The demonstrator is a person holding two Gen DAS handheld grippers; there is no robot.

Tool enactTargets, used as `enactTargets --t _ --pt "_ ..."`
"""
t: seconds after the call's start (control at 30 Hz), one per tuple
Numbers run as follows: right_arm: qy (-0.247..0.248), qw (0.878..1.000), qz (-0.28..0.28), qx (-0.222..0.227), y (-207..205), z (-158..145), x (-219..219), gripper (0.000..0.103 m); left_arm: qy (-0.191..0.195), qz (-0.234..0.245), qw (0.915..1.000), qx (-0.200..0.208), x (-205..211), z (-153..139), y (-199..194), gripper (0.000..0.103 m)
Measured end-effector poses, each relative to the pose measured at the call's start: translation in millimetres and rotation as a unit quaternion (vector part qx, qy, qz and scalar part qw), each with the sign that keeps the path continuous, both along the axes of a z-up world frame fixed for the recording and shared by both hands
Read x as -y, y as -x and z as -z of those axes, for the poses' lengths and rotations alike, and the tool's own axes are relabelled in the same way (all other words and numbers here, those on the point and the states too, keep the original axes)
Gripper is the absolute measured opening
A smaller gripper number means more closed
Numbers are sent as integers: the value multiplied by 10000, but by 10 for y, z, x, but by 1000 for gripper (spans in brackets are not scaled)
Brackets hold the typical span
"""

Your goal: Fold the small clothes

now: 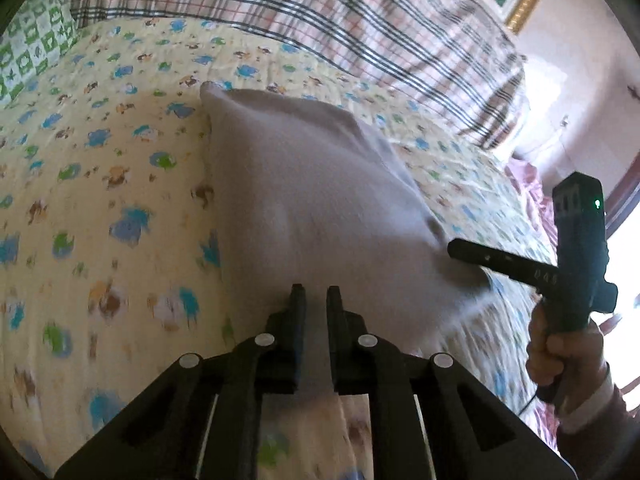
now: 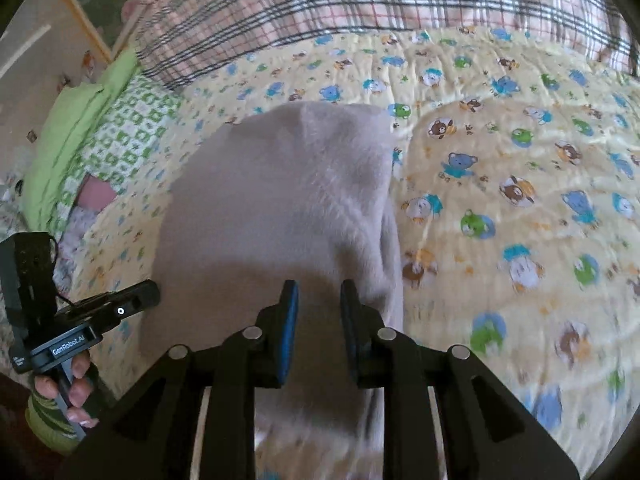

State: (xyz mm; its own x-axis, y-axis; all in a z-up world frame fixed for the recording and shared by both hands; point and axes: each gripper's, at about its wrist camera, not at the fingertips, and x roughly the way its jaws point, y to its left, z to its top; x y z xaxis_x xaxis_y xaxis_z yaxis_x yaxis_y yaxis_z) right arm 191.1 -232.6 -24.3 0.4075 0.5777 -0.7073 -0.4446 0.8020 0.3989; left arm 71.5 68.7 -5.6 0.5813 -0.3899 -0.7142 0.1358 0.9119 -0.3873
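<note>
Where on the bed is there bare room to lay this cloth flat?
Bare quilt lies right of the grey cloth, up to the plaid blanket. Another bare patch lies left of the cloth, toward the green pillow. The blanket crowds the far edge.

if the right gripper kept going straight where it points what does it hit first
Most likely the pale grey fleece garment, which lies directly ahead of the right gripper on the yellow bear-print quilt. The cloth already appears to be between its fingers; depth is unclear.
</note>
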Motion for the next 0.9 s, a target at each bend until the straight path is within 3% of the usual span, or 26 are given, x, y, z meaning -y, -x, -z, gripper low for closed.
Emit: enactTargets --t 0.07,0.2,0.3,0.4,0.43,0.57,0.9 --pt "65 9999 -103 97 185 -13 70 24 -3 94 9999 -41 20 31 150 10" --pt "705 9975 -24 68 330 203 135 27 -128 61 9993 -342 29 268 271 9" --pt "550 9984 88 66 297 278 198 27 10 -43 9992 -386 -11 367 242 8" --pt "853 9959 223 177 239 319 148 27 -71 -72 9993 -368 33 386 197 8" --pt "935 9951 308 30 197 372 149 40 -75 -94 9992 -376 37 391 193 8" --pt "638 9969 451 79 301 252 226 40 -193 -87 9992 -332 62 314 270 11" --pt "146 9980 401 473 773 -151 323 42 -497 -218 9985 -51 68 58 634 49"
